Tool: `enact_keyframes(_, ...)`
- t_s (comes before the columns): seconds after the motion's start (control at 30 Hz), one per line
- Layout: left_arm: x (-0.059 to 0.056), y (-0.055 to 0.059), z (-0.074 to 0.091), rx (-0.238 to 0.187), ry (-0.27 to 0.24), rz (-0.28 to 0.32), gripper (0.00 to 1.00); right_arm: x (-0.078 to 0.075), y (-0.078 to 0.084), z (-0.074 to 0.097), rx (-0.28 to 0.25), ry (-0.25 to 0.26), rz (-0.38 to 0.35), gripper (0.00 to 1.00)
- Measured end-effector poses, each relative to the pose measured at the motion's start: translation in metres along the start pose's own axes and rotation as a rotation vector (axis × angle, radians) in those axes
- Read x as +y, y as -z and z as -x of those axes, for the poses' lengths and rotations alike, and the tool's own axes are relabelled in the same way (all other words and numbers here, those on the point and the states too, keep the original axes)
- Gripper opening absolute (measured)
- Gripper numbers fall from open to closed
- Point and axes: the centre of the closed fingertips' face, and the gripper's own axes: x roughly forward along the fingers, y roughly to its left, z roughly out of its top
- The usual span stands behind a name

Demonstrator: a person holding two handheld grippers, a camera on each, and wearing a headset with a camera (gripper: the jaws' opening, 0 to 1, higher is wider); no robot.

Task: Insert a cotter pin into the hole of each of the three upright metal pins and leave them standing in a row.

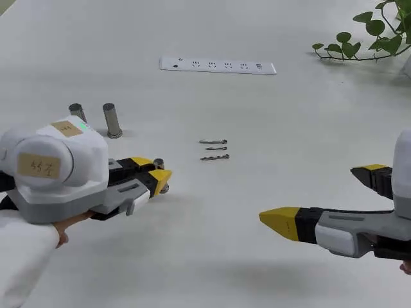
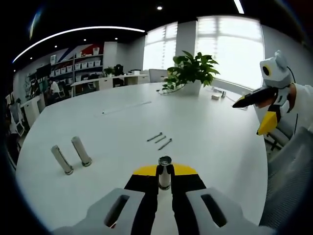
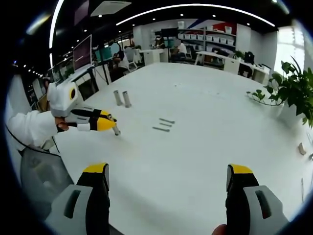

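Observation:
Two upright metal pins (image 1: 77,112) (image 1: 112,120) stand side by side at the table's left. A third metal pin (image 1: 159,164) (image 2: 165,179) sits upright between the jaws of my left gripper (image 1: 154,169) (image 2: 165,169), which is shut on it just above the table. Three cotter pins (image 1: 214,149) (image 2: 160,140) (image 3: 164,125) lie in a short stack at the table's middle, to the right of the held pin. My right gripper (image 1: 324,196) (image 3: 167,171) is open, with nothing between its jaws, right of and nearer than the cotter pins.
A white power strip (image 1: 218,65) lies flat at the back of the table. A leafy plant (image 1: 372,38) (image 2: 190,73) trails over the far right corner. A mesh chair back (image 2: 288,186) stands beside the table.

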Motion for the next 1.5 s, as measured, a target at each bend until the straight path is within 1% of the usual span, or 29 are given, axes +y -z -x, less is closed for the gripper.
enact_keyframes(0.1, -0.005, 0.006, -0.001, 0.014, 0.007, -0.008, 0.05, 0.001, 0.001, 0.001, 0.001, -0.002, 0.003, 0.98)
enact_keyframes(0.17, -0.006, 0.009, -0.001, 0.024, 0.004, 0.007, 0.05, 0.000, 0.002, 0.001, 0.001, -0.003, 0.003, 0.98)
enact_keyframes(0.2, -0.007, 0.009, -0.002, 0.023, 0.005, 0.004, 0.05, 0.000, 0.002, 0.002, 0.001, -0.003, 0.003, 0.98)
enact_keyframes(0.37, -0.008, 0.009, -0.004, 0.019, 0.006, 0.010, 0.05, -0.001, 0.003, 0.003, 0.006, -0.001, 0.004, 0.98)
enact_keyframes(0.43, -0.008, 0.010, -0.007, 0.026, 0.004, 0.014, 0.05, -0.002, 0.003, 0.004, 0.006, 0.000, 0.002, 0.98)
enact_keyframes(0.5, -0.008, 0.011, -0.009, 0.028, -0.001, 0.001, 0.05, -0.003, 0.003, 0.004, 0.003, 0.002, 0.003, 0.98)
enact_keyframes(0.7, -0.009, 0.013, -0.013, 0.032, 0.003, -0.012, 0.05, -0.003, 0.004, 0.004, 0.006, 0.005, 0.001, 0.98)
enact_keyframes(0.83, -0.009, 0.014, -0.015, 0.030, 0.003, -0.005, 0.06, -0.003, 0.005, 0.003, 0.009, 0.002, -0.002, 0.98)
enact_keyframes(0.87, -0.008, 0.014, -0.015, 0.024, -0.002, -0.005, 0.06, -0.003, 0.005, 0.003, 0.011, 0.002, -0.003, 0.98)
enact_keyframes(0.97, -0.009, 0.015, -0.016, 0.024, 0.006, 0.000, 0.06, -0.003, 0.006, 0.002, 0.014, 0.000, -0.003, 0.98)
enact_keyframes(1.03, -0.009, 0.016, -0.017, 0.030, 0.010, -0.020, 0.06, -0.003, 0.006, 0.002, 0.016, -0.001, -0.003, 0.98)
enact_keyframes(1.13, -0.008, 0.016, -0.018, 0.026, 0.010, -0.013, 0.06, -0.005, 0.006, 0.001, 0.013, 0.002, -0.012, 0.98)
enact_keyframes(1.2, -0.008, 0.015, -0.018, 0.025, 0.009, -0.027, 0.06, -0.005, 0.006, 0.001, 0.013, 0.000, -0.011, 0.95)
enact_keyframes(1.27, -0.009, 0.015, -0.018, 0.024, 0.011, -0.033, 0.06, -0.005, 0.006, 0.001, 0.012, 0.001, -0.018, 0.95)
enact_keyframes(1.5, -0.008, 0.015, -0.018, 0.014, 0.001, -0.016, 0.06, -0.006, 0.009, 0.001, 0.012, 0.003, -0.023, 0.95)
